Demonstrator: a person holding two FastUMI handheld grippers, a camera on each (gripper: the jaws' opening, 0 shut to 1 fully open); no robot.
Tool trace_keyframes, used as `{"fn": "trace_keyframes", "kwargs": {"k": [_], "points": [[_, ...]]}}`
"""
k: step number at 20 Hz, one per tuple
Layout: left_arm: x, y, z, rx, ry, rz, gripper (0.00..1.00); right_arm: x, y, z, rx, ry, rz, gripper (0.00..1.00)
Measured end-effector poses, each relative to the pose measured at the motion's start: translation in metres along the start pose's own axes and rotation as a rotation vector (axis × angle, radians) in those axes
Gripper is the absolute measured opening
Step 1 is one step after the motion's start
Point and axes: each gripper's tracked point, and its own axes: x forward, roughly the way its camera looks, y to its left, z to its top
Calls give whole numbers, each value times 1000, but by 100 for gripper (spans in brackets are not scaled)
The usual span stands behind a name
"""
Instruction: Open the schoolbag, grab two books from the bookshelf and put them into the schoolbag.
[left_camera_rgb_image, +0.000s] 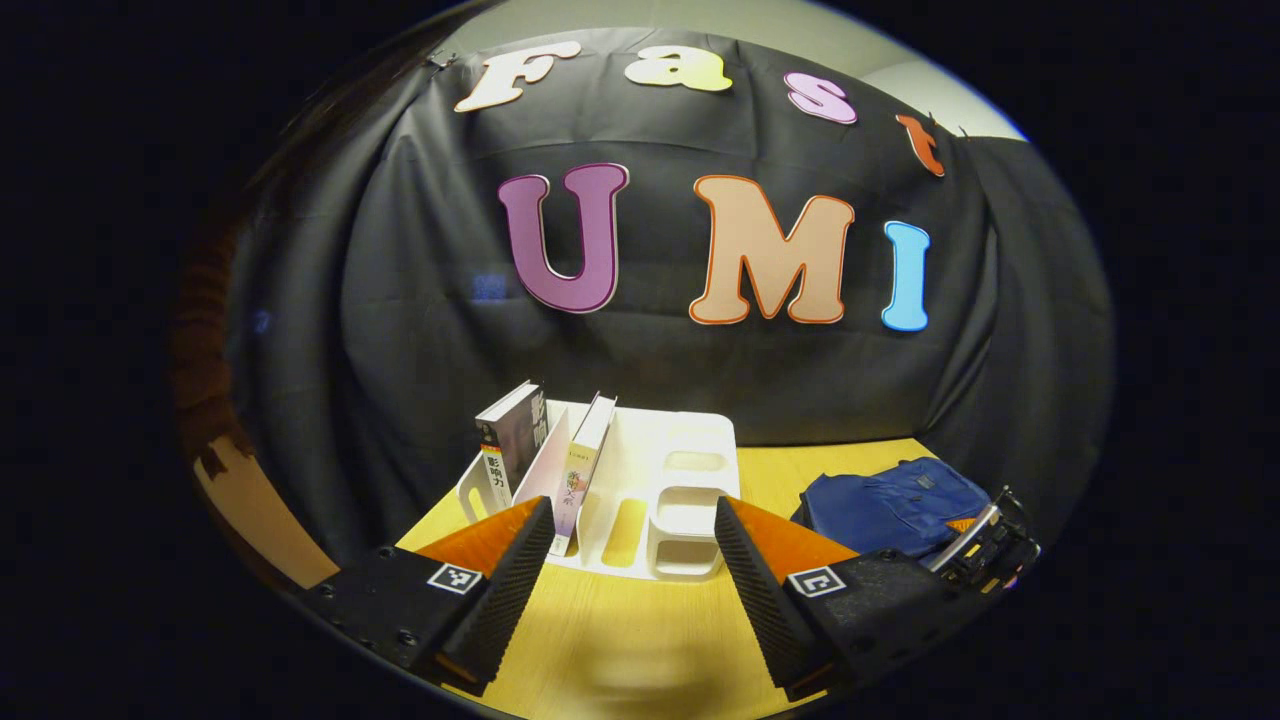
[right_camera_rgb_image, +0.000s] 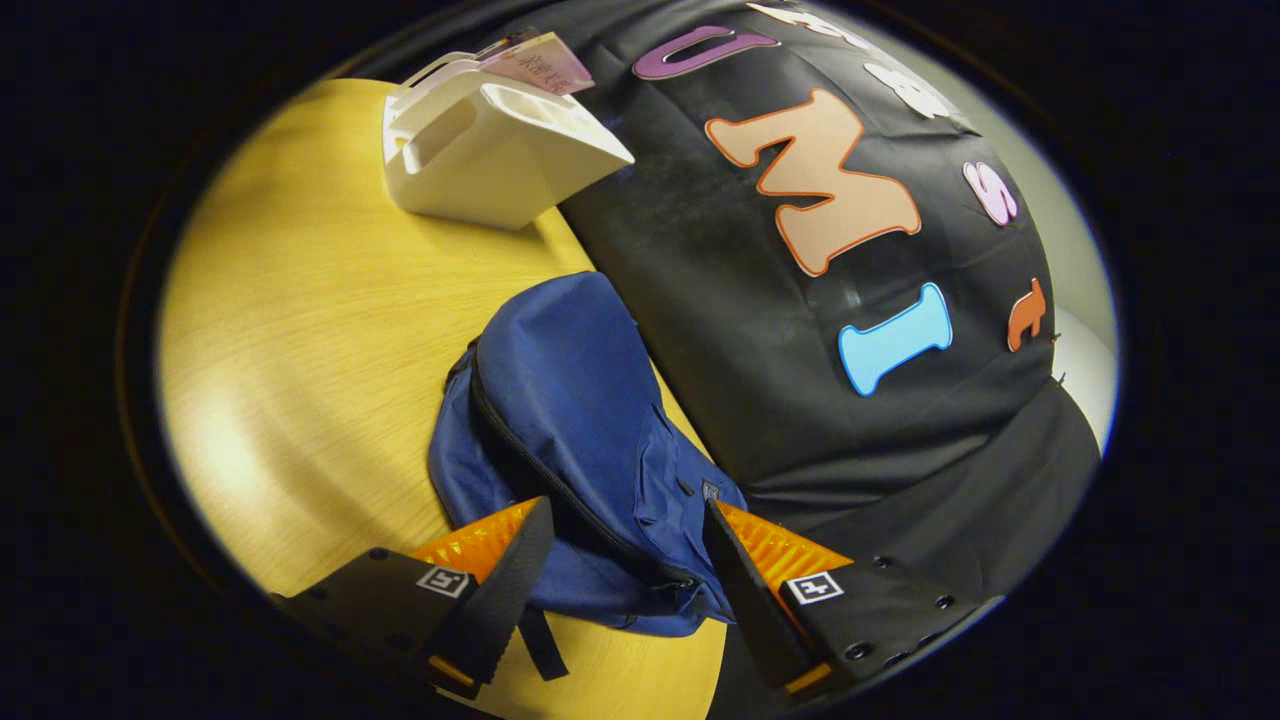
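A pale yellow wood-grain table (right_camera_rgb_image: 300, 300) is set against a black cloth booth wall. In the right gripper view, the dark blue fabric schoolbag (right_camera_rgb_image: 580, 440) is seen lying flat at the frame's centre, directly ahead of the right hand-held gripper (right_camera_rgb_image: 625, 525), whose fingers are spread apart with the bag's lower end between them, untouched as far as can be told. The bag's long axis runs from lower right to upper centre, and its black zipper (right_camera_rgb_image: 540, 470) is seen closed along that line, so this gripper is judged the nearer one for opening it. In the left gripper view, the left hand-held gripper (left_camera_rgb_image: 635, 520) is likewise held spread and empty, facing the white plastic bookshelf (left_camera_rgb_image: 690, 490) at mid-frame. Two books are held upright in its left compartments: a dark-covered book (left_camera_rgb_image: 510, 440) and a pale-spined book (left_camera_rgb_image: 585, 465); the remaining compartments appear empty.
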Motion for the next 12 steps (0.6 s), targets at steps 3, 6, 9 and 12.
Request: {"fn": "trace_keyframes", "kwargs": {"k": [3, 6, 9, 12], "points": [[1, 2, -6, -4, 18, -5, 95, 7, 3, -7, -24, 25, 6, 98], [1, 5, -6, 1, 21, -5, 92, 14, 1, -6, -34, 38, -8, 89], [-1, 6, -5, 2, 18, -10, 95, 23, -2, -5, -43, 48, -23, 89], [0, 8, -10, -5, 31, -9, 95, 32, -8, 0, -56, 41, -36, 88]]}}
